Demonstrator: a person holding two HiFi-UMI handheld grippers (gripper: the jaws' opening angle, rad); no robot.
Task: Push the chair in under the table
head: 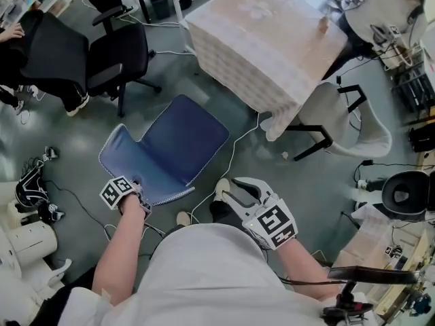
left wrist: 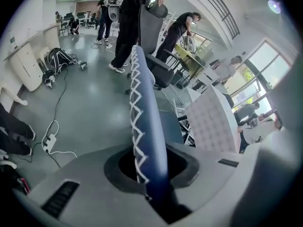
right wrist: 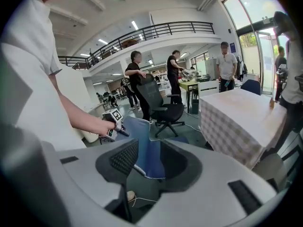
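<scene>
Left gripper view shows the left gripper (left wrist: 152,174) clamped on the blue chair (left wrist: 144,112) at its backrest edge. The right gripper (head: 239,194) gapes empty just right of it. Grasp judged made; next, push toward the far table (head: 272,46).

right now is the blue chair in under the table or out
Out. The blue chair stands on the floor, apart from the cloth-covered table, with none of its seat beneath the tabletop.

Grey floor (head: 68,141), kinda busy: blue chair (head: 177,141) standing right at left gripper (head: 138,197), white cable (head: 228,165) trailing between it and right gripper (head: 234,190), cloth-covered table (head: 265,39) well ahead, black office chair (head: 115,53) out past the left one.
</scene>
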